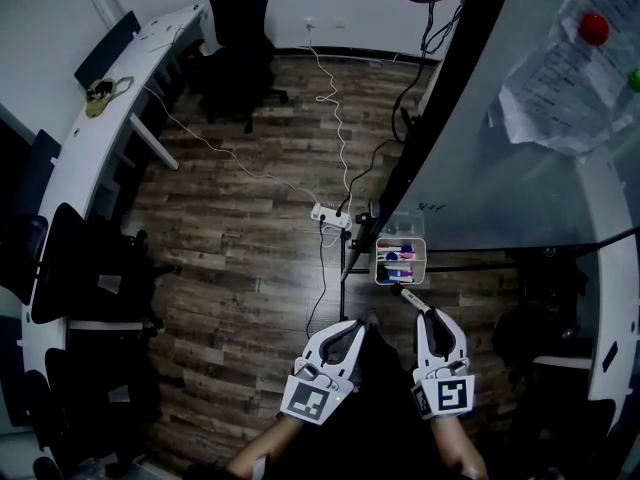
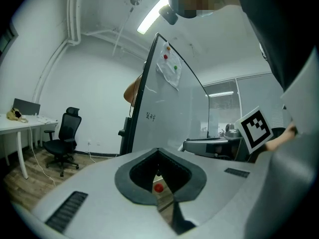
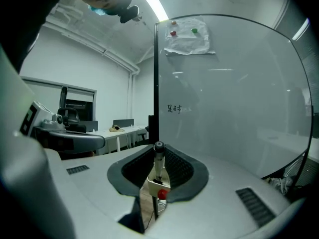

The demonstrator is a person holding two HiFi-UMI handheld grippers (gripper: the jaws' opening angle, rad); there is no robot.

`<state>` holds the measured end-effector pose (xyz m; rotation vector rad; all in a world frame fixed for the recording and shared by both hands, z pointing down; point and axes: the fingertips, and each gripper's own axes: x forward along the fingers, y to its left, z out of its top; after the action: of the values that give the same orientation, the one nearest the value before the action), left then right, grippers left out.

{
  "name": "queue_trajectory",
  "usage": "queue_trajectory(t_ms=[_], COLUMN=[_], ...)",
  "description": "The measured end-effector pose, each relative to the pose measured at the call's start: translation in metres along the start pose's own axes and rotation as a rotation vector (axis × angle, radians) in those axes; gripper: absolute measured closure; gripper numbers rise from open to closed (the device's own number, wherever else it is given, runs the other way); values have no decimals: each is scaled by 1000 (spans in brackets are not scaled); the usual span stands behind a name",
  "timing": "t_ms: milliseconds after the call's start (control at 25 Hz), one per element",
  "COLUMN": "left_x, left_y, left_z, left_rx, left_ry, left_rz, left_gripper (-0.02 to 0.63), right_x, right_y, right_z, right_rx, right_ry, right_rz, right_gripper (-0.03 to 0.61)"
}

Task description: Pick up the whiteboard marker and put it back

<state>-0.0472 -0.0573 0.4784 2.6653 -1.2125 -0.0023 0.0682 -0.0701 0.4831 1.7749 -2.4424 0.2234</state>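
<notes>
Toward 6 o'clock, left gripper (image 1: 351, 328): smooth grey jaws pressed together, empty.
Tray (image 1: 400, 261): clear boxy plastic, near, at 12 o'clock from the right gripper.
Right gripper (image 1: 426, 315): ribbed dark pads clamp the whiteboard marker (image 3: 158, 162), a slim pale cylinder.

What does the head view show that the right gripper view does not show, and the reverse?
Only the head view shows the marker cube on the right gripper and the person's forearms. Only the right gripper view shows the ceiling light. Both show the whiteboard with its pinned paper, the white box and the whiteboard marker gripped between the right gripper's jaws.
</notes>
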Motion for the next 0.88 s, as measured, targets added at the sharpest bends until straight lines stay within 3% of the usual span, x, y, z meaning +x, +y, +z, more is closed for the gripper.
queue_trajectory(t_ms=[160, 440, 880], left_x=[16, 37, 50], left_y=[3, 7, 16], left_z=[-6, -11, -22], left_rx=[-10, -24, -45], left_ry=[19, 36, 62], left_rz=[-4, -2, 12], left_gripper=[606, 606, 606], right_x=[14, 36, 56], right_y=[-10, -17, -17], right_z=[-13, -29, -54], right_rx=[-20, -12, -35], right_ry=[69, 55, 123], right_rz=[-2, 28, 58], right_gripper=[500, 500, 500])
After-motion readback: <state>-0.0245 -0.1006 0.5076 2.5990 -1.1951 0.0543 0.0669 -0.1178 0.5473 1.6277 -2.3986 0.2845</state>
